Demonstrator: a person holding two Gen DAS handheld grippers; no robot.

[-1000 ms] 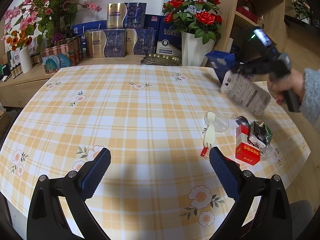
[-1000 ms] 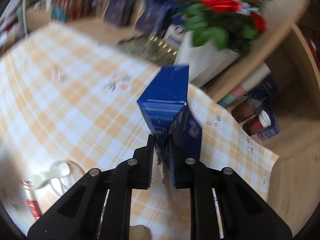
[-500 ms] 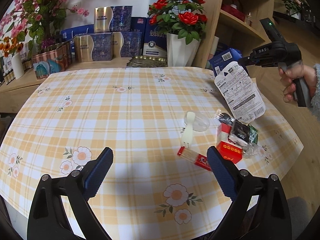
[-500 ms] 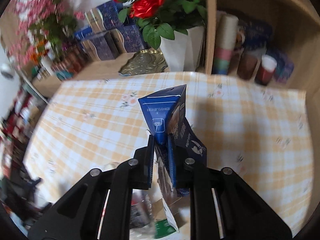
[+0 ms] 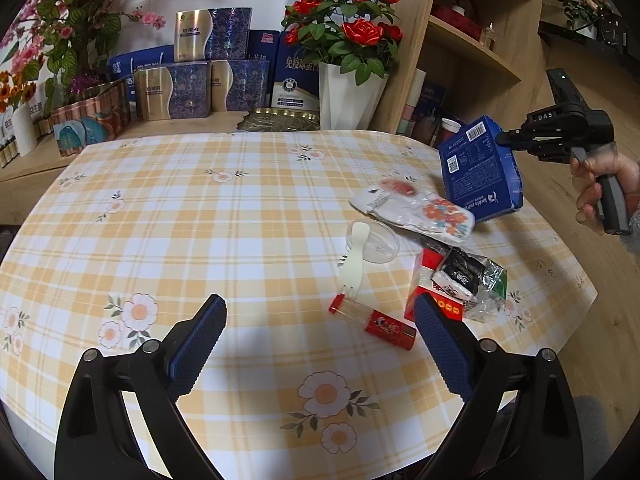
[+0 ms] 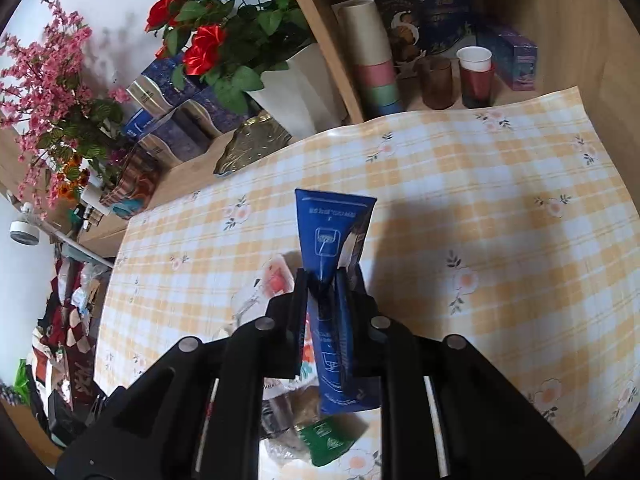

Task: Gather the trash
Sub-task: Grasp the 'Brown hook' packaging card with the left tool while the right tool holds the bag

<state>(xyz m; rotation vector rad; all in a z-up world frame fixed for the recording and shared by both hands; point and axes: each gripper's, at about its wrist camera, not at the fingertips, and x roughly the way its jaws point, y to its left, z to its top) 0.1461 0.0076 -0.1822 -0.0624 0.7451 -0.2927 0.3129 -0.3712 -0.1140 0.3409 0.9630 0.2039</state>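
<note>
My right gripper point(image 6: 322, 280) is shut on a blue carton point(image 6: 332, 232), held in the air over the right side of the checked table point(image 5: 200, 220). In the left wrist view that carton point(image 5: 480, 168) hangs from the right gripper point(image 5: 504, 138), with a hand point(image 5: 600, 184) on its handle. Under it lies a trash pile: a white flowered wrapper point(image 5: 416, 208), a cream fork point(image 5: 356, 256) on a clear lid, a red tube point(image 5: 380, 322), a red box point(image 5: 428, 280) and a black-and-silver packet point(image 5: 468, 272). My left gripper point(image 5: 320, 344) stands open above the near table, nothing between its fingers.
A white vase of red roses point(image 5: 348, 92), stacked gift boxes point(image 5: 192, 80) and a gold tray point(image 5: 280, 120) stand behind the table. A wooden shelf unit point(image 5: 460, 52) with cups point(image 6: 474, 76) rises at the right. The table's right edge drops to wooden floor.
The right gripper rolled and swung right with the blue carton. The white wrapper that hung beside the carton now lies on the pile. The left view drew back slightly, bringing the red tube into sight.
</note>
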